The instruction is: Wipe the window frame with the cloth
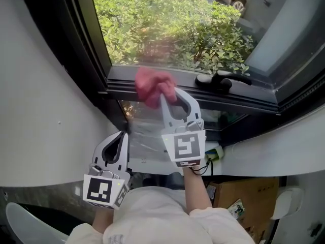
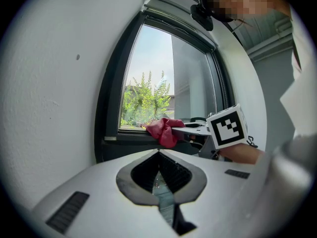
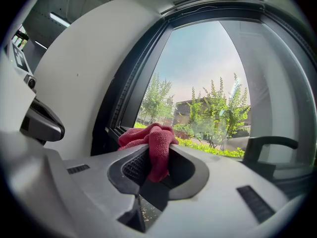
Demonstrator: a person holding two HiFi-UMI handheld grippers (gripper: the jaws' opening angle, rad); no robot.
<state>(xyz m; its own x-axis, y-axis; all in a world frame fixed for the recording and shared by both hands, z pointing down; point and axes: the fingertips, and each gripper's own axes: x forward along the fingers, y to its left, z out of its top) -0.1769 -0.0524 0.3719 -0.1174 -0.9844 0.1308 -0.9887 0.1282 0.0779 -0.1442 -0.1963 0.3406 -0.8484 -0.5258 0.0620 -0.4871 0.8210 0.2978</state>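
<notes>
A: Okay, right gripper (image 3: 158,155) first. State?

B: Clamped on the red cloth (image 3: 154,142). One fold hangs down between the ribbed pads, and the rest bunches up past the tips.

A: And from the head view?

B: Same thing. The right gripper (image 1: 170,93) reaches forward with the red cloth (image 1: 152,85) wadded at its tip. The wad is pressed on the lower rail of the dark window frame (image 1: 238,99), towards its left end.

A: Anything beside it on that rail?

B: A black window handle (image 1: 226,79) sits on the rail to the right, near the cloth but apart from it.

A: Left gripper?

B: The left gripper (image 2: 159,152) has its jaws closed together with nothing between them. In the head view the left gripper (image 1: 122,135) is held low and back from the window, next to the white wall (image 1: 45,111) and well short of the frame.

A: Does its camera catch the cloth?

B: Yes. The red cloth (image 2: 163,130) shows against the bottom of the window frame (image 2: 110,139).

A: Surroundings?

B: Green shrubs (image 1: 167,29) show through the glass. A cardboard box (image 1: 241,197) is on the floor at lower right.
</notes>
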